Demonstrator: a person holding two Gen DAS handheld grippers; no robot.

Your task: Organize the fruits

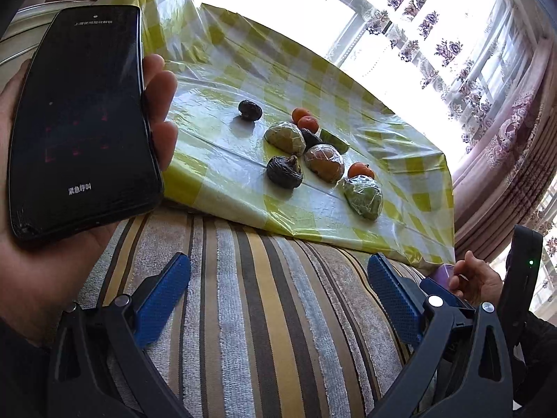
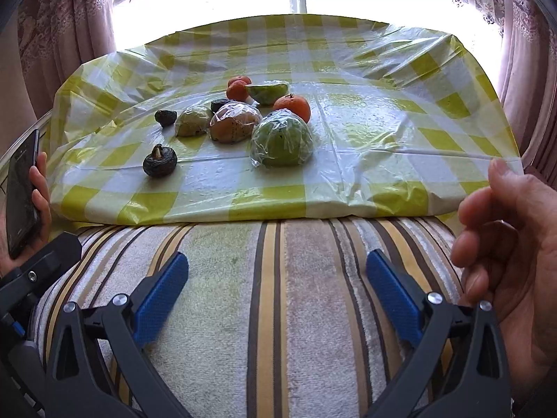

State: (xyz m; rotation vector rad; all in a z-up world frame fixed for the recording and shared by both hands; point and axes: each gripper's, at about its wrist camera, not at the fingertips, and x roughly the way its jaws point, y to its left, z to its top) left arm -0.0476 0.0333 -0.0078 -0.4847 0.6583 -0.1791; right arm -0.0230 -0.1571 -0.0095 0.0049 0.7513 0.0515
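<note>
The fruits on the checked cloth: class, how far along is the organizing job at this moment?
Nothing looks sorted yet: the wrapped green fruit, oranges and dark shrivelled fruits lie mixed in one loose cluster on the checked cloth. In hand: only a phone. The left gripper and right gripper are open, empty, short of the cloth. All the sorting remains.

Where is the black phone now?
The black phone lies in a hand at the far left of both views, left of the checked cloth, beyond the left claw.
</note>
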